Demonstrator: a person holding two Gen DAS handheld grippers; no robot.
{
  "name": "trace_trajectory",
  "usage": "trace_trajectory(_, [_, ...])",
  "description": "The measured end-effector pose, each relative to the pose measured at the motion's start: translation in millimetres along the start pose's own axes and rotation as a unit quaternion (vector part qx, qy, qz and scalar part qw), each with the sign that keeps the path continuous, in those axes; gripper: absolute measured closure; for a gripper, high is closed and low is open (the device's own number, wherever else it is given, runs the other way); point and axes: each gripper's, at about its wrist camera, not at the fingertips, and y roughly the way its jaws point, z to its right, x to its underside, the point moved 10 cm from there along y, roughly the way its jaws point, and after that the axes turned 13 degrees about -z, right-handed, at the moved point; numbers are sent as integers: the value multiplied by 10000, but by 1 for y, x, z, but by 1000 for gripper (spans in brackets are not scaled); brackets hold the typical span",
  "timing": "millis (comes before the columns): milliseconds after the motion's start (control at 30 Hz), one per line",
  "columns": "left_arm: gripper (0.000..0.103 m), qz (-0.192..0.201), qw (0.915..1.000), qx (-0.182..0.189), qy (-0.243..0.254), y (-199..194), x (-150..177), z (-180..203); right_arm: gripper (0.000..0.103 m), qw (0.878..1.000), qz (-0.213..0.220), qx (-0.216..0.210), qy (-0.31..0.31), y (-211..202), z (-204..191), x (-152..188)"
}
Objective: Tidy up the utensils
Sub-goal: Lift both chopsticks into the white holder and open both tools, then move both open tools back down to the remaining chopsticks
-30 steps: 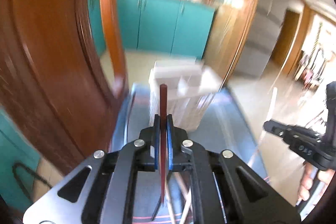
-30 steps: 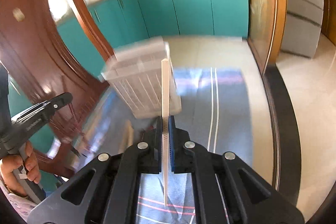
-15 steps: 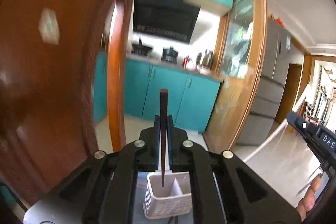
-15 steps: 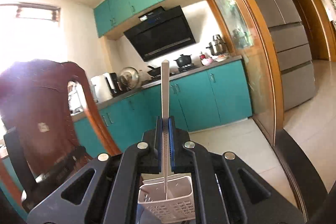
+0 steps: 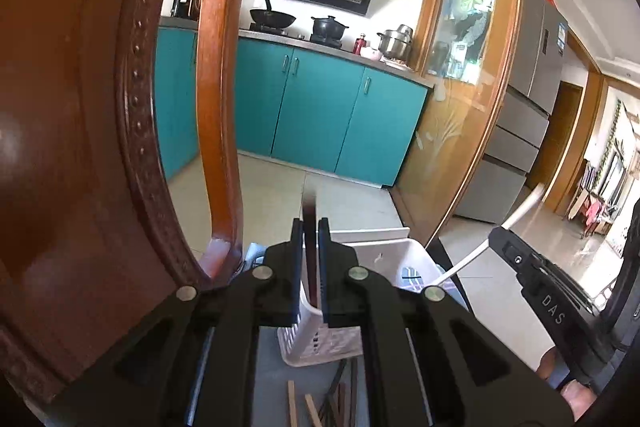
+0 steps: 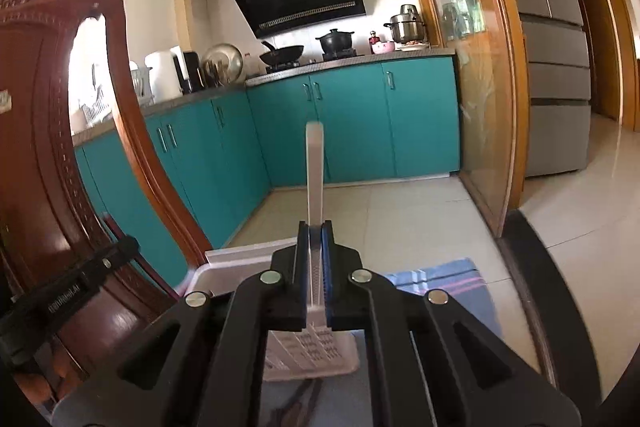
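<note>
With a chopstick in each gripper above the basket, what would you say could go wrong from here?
1. The dark chopstick in the left gripper is blurred above the white basket; it may drop outside.
2. The white chopstick in the right gripper sticks up high, so it could tip out.
3. Both grippers crowd one basket and might collide.

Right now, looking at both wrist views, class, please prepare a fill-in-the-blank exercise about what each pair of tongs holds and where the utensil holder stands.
1. The left tongs grip a dark ____ chopstick.
2. The right tongs grip a slim ____ plastic chopstick.
3. Below both tongs stands a white perforated plastic ____.
4. The kitchen cabinets behind are ____ in colour.

Missing words: brown; white; utensil holder; teal
</note>
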Motion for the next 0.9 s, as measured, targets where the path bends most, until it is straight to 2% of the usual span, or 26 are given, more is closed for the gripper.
trace_trajectory(33, [91,55,10000,1,68,-7,2,1,81,10000,12,51,-21,-5,2,2])
trace_trajectory(67, [85,104,9999,-4,131,-12,2,3,71,10000,29,70,-38,-14,3,5])
trace_trajectory(100, [76,148,9997,-28,173,-20,7,1,67,10000,51,58,-30,-22,5,7])
trace_trajectory(167, [68,299,9991,-132,272,-34,15,0,61,9999,80,-74,58,-41,11,17])
trace_trajectory(233, [65,370,9984,-250,357,-49,26,-3,57,9996,-6,-207,168,-50,16,30])
trace_trajectory(300, [64,374,9964,-566,510,-54,43,-8,57,9973,-682,-139,219,-38,20,60])
trace_trajectory(333, [64,309,9943,-800,631,-52,52,-10,57,9921,-1208,-228,239,-24,20,80])
trace_trajectory(367, [64,248,9930,-918,698,-51,59,-11,57,9792,-1909,-576,387,-6,18,111])
trace_trajectory(400, [64,192,9921,-991,740,-49,64,-11,57,9658,-2398,-791,587,7,18,133])
trace_trajectory(433, [64,145,9917,-1017,769,-47,68,-10,57,9443,-3031,-951,865,23,18,164])
trace_trajectory(500, [64,113,9907,-1040,873,-45,71,-4,57,9232,-3595,-939,979,39,15,194])
trace_trajectory(533, [64,133,9898,-1073,930,-45,72,-2,57,9177,-3744,-915,959,45,12,205])
trace_trajectory(667, [60,190,9869,-1173,1095,-45,72,7,57,9139,-3796,-1091,940,53,2,211])
trace_trajectory(767, [59,143,9858,-1175,1191,-41,74,12,58,9056,-3921,-1192,1089,61,-4,219])
trace_trajectory(800, [59,145,9852,-1198,1221,-41,74,12,61,9022,-3982,-1199,1142,65,-5,222])
trace_trajectory(867, [58,149,9841,-1229,1273,-40,74,13,74,8985,-4070,-1169,1157,72,-10,223])
trace_trajectory(900, [57,152,9839,-1235,1284,-40,74,13,77,8975,-4092,-1160,1163,74,-12,226])
